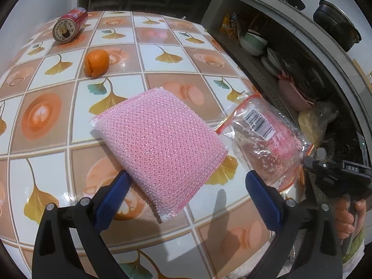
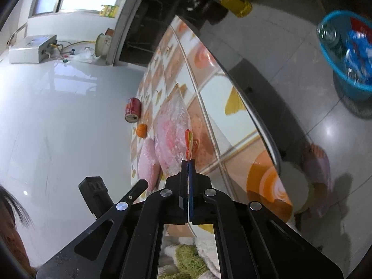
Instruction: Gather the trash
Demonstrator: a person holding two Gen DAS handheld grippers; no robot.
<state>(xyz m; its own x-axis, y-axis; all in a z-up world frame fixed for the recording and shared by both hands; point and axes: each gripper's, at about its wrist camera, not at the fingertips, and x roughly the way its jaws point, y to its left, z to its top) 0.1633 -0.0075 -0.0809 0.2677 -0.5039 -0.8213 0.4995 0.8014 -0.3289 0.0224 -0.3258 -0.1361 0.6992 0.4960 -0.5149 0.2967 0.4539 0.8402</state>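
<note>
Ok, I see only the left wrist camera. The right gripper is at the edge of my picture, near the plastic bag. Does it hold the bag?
Observer: Yes. The right gripper is shut on the bag, at its red and yellow strip.
Operator: Is there a bin for the trash?
Observer: A blue basket stands on the floor, past the side edge of the table.
Operator: Is it empty?
Observer: No. It has clear bottles and blue wrappers in it.
</note>
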